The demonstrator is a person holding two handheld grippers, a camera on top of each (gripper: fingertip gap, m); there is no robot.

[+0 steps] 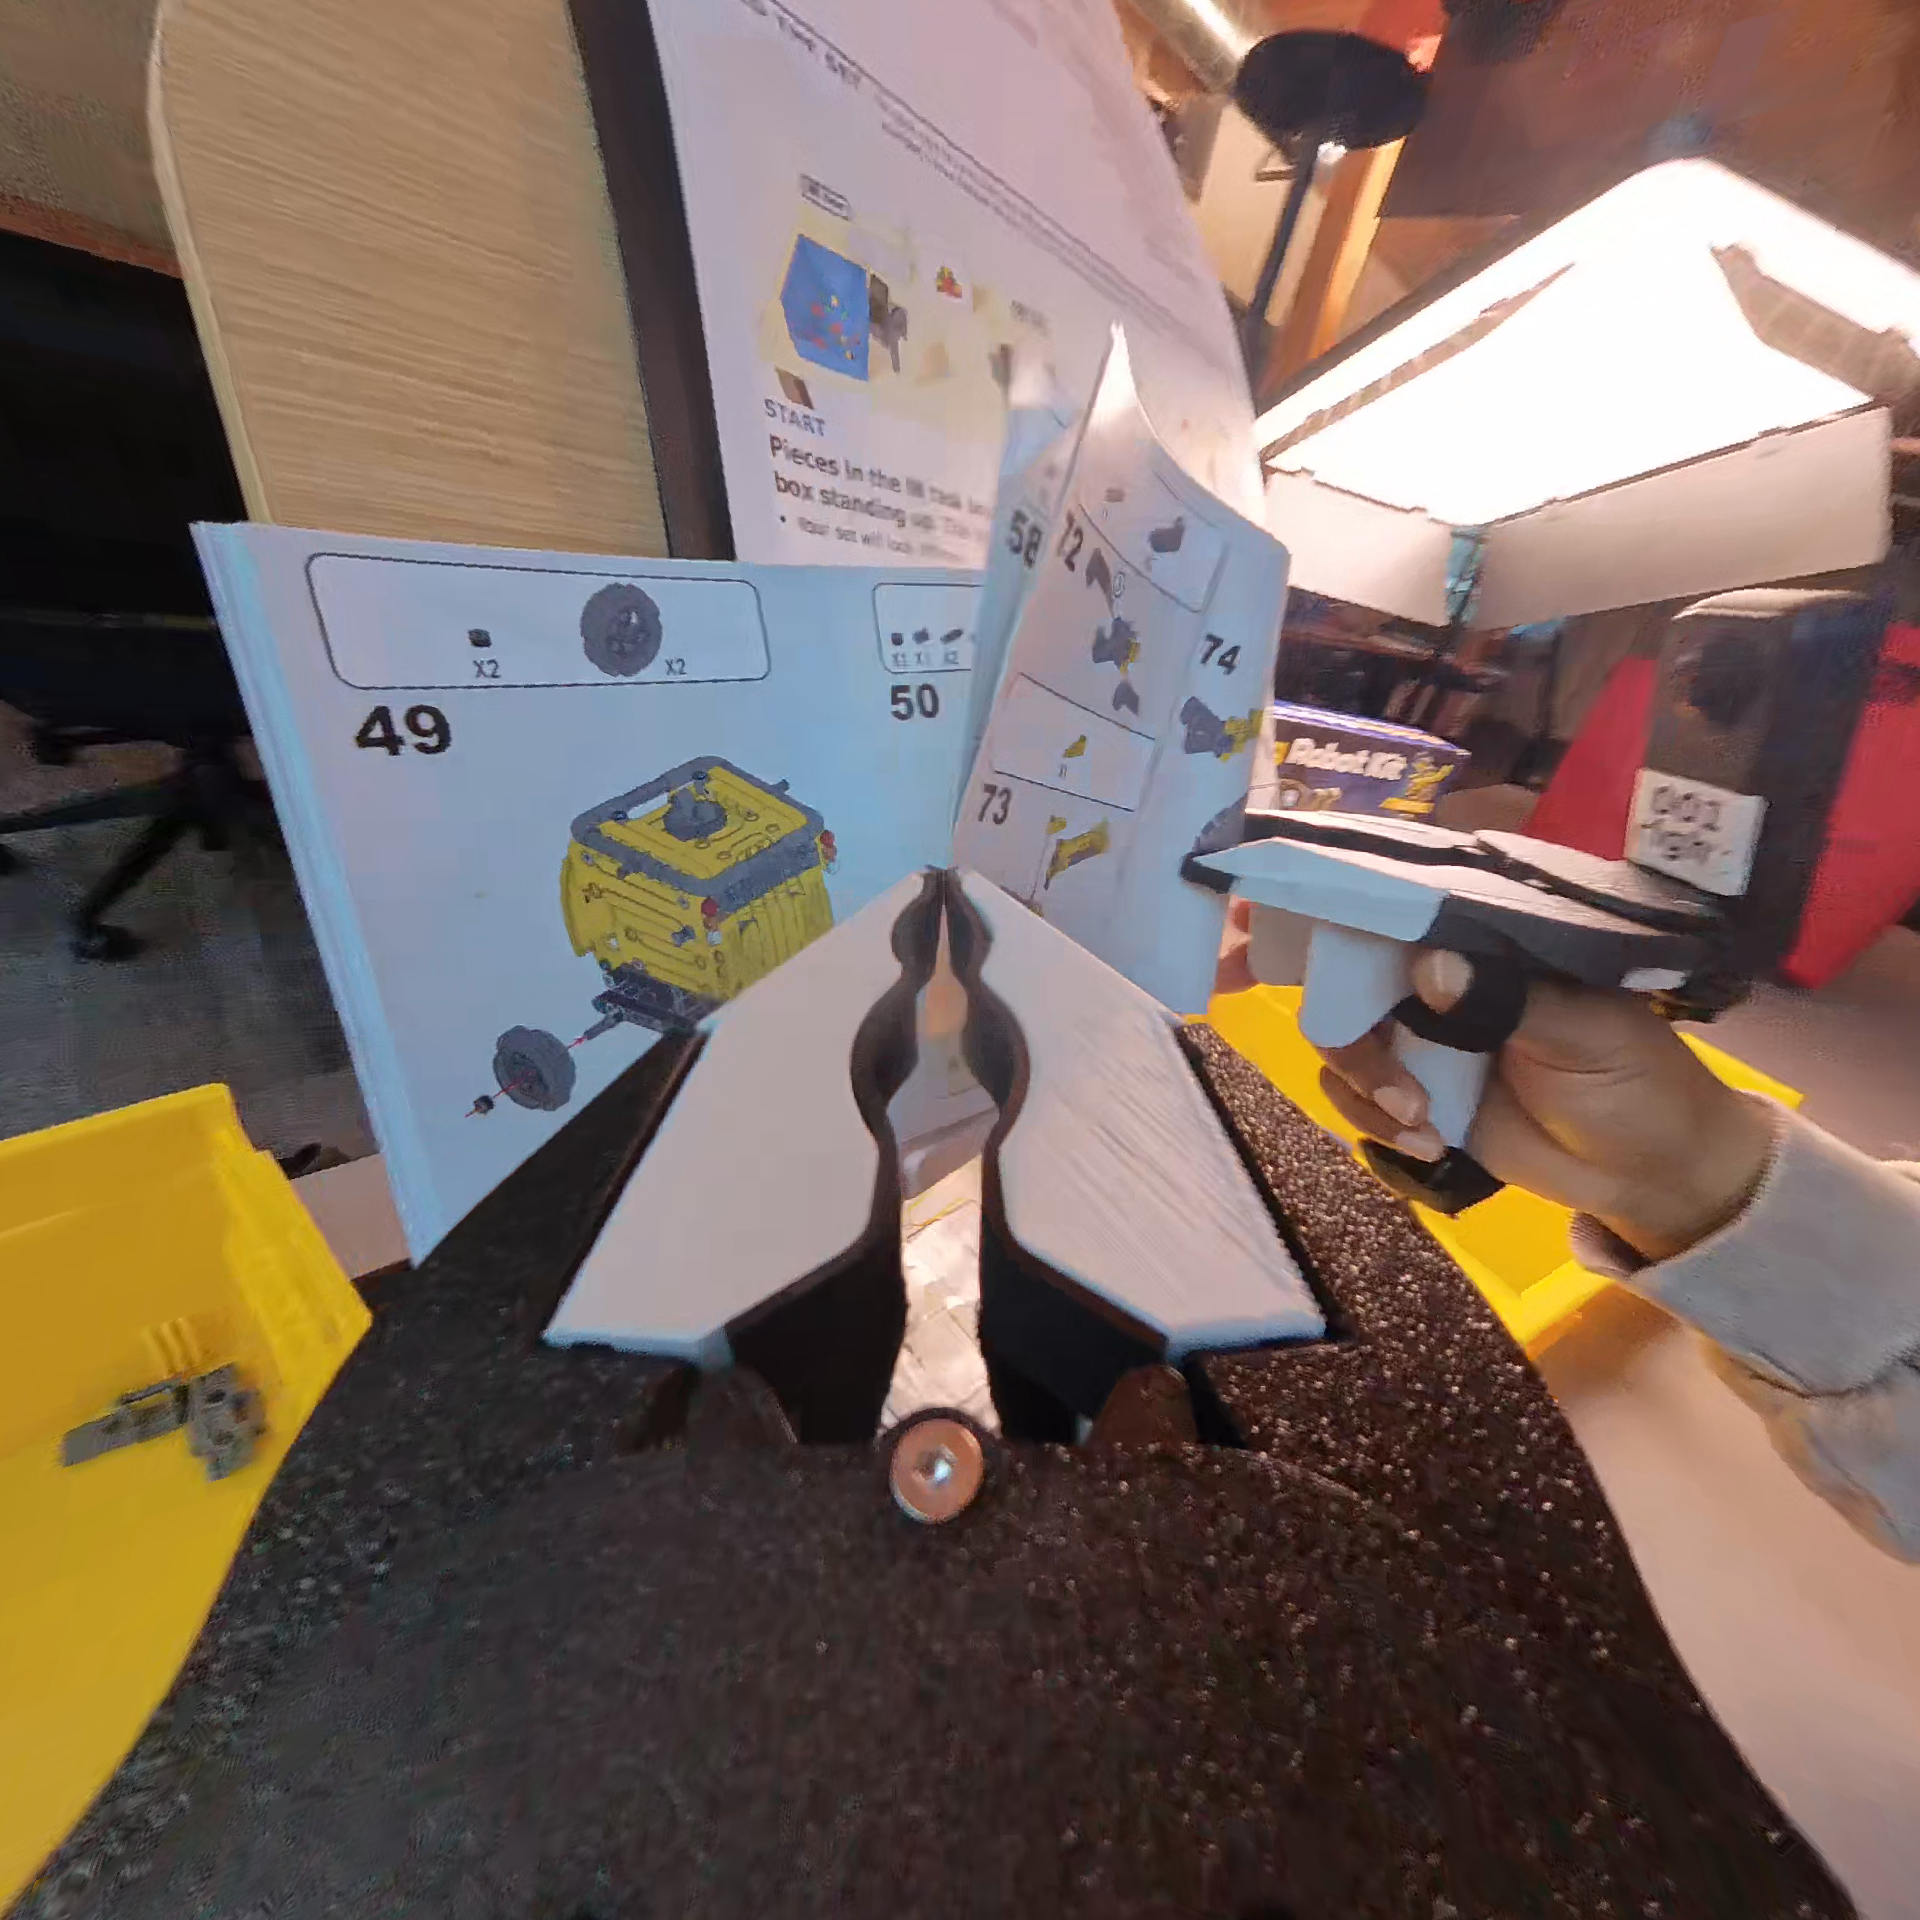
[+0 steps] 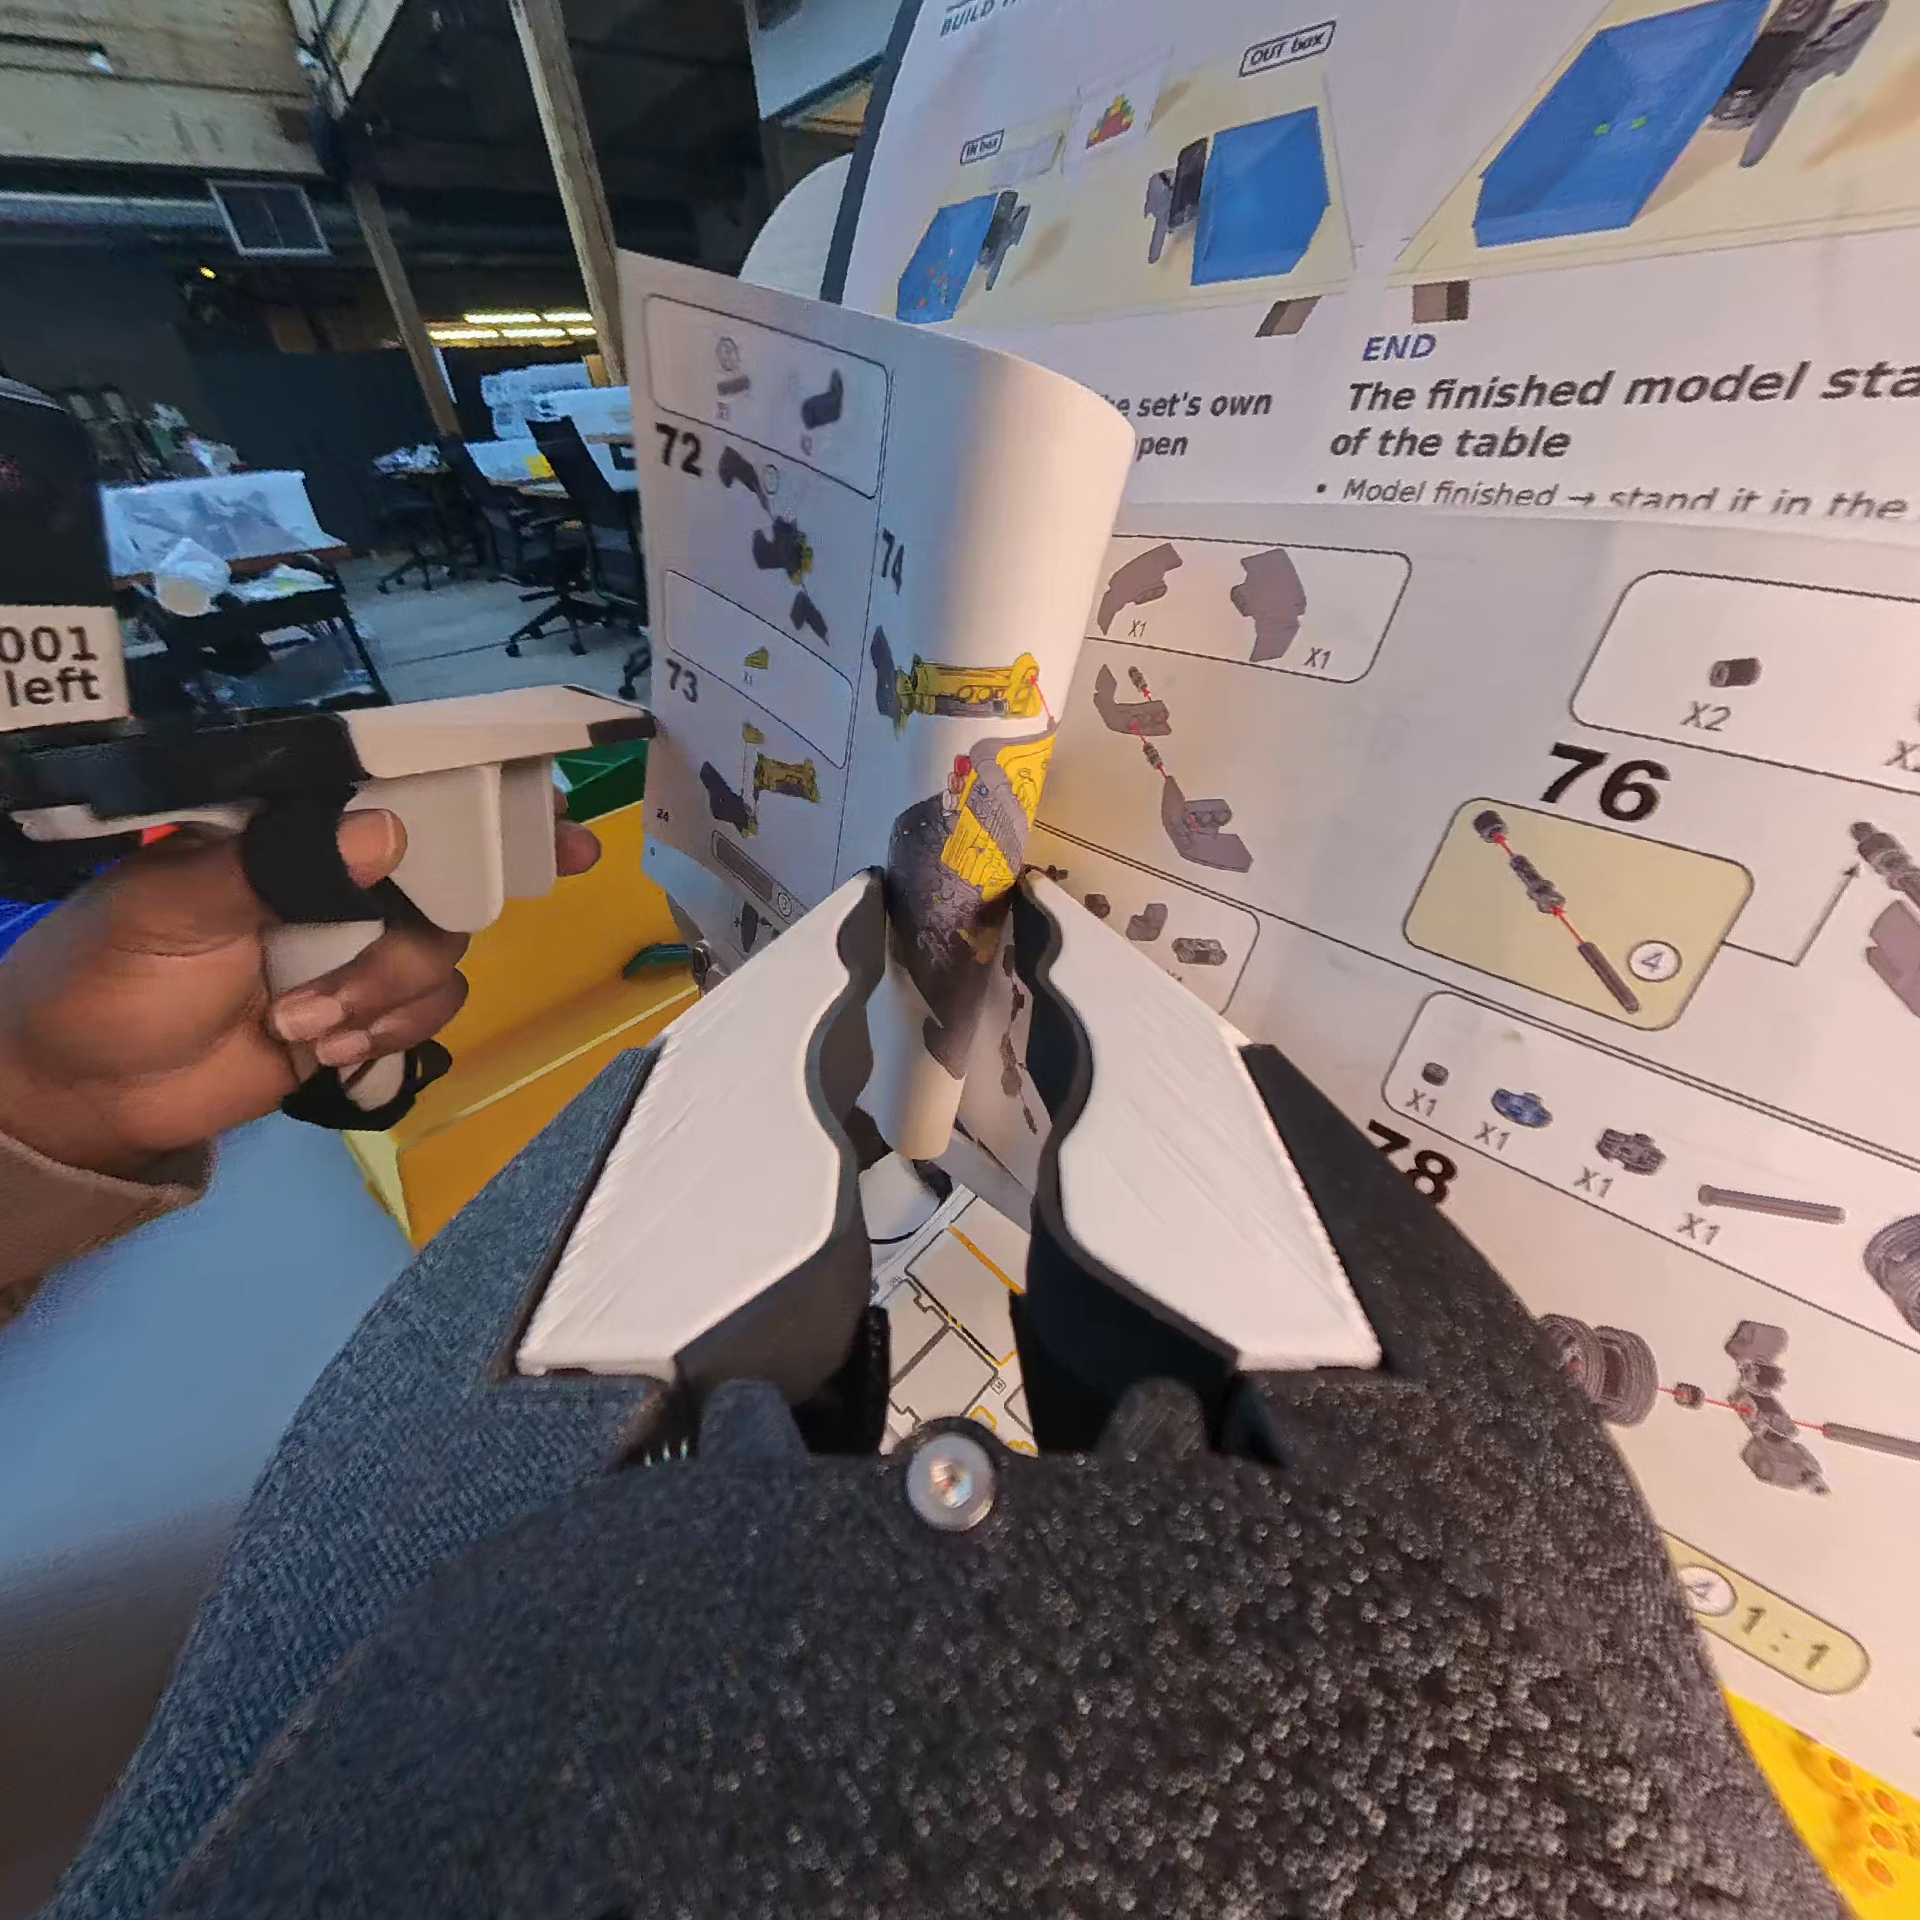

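An open building-instruction booklet [image 1: 499, 852] stands upright in front of me. One of its pages [image 1: 1122, 727] is lifted and curled; it also shows in the right wrist view [image 2: 790, 582]. My left gripper [image 1: 942, 881] is shut, with its tips at that page's free edge. The right wrist view shows its tip [image 2: 623, 727] meeting the same edge. My right gripper [image 2: 951, 883] is closed on the rolled part of the page, which fills the space between both pads. It shows at the right of the left wrist view [image 1: 1205, 868], held by a hand [image 1: 1558, 1091].
A large printed sheet [image 1: 935, 260] stands behind the booklet. A yellow bin [image 1: 125, 1247] at the left holds a grey part [image 1: 166, 1418]. Another yellow bin [image 1: 1496, 1247] lies at the right. A purple box [image 1: 1361, 764] and a white box lid [image 1: 1558, 416] are beyond. About 11 centimeters separates my left fingertips from my right.
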